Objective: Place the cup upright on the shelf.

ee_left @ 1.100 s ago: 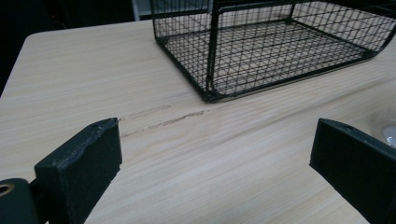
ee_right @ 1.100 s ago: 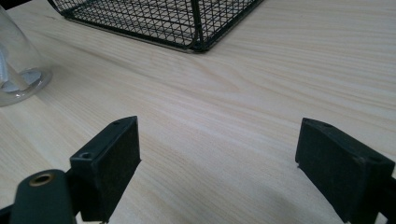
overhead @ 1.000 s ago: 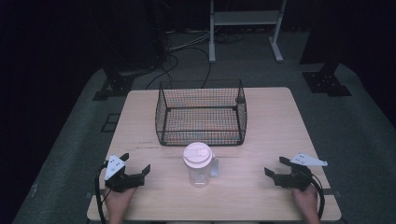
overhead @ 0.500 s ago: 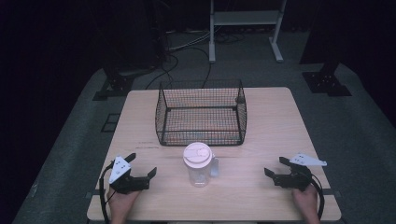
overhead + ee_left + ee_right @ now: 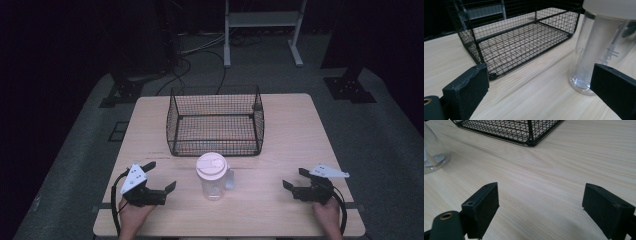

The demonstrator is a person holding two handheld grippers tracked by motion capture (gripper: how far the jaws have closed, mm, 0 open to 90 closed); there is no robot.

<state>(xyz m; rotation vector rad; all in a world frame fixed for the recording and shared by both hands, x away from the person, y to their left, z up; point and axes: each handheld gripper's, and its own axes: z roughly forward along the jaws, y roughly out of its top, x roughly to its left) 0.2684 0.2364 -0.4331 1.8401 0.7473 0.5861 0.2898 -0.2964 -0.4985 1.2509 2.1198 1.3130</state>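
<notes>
Clear plastic cup [image 5: 212,178], cylindrical, pale pink round lid: upright at table's [image 5: 290,125] near centre, just before black wire-mesh basket [image 5: 215,121]. Left gripper [image 5: 161,176]: matte black block jaws spread wide, near cup, apart from it. Right gripper [image 5: 295,177]: jaws parted, empty, over pale wood grain.

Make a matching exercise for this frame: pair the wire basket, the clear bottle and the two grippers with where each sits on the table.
Things:
1. wire basket
2. clear bottle
3. left gripper
4. right gripper

Places:
A. near edge, right of the bottle
B. table centre, behind the bottle
C. between the two grippers
D. near edge, left of the bottle

Pairs: 1-B, 2-C, 3-D, 4-A
</notes>
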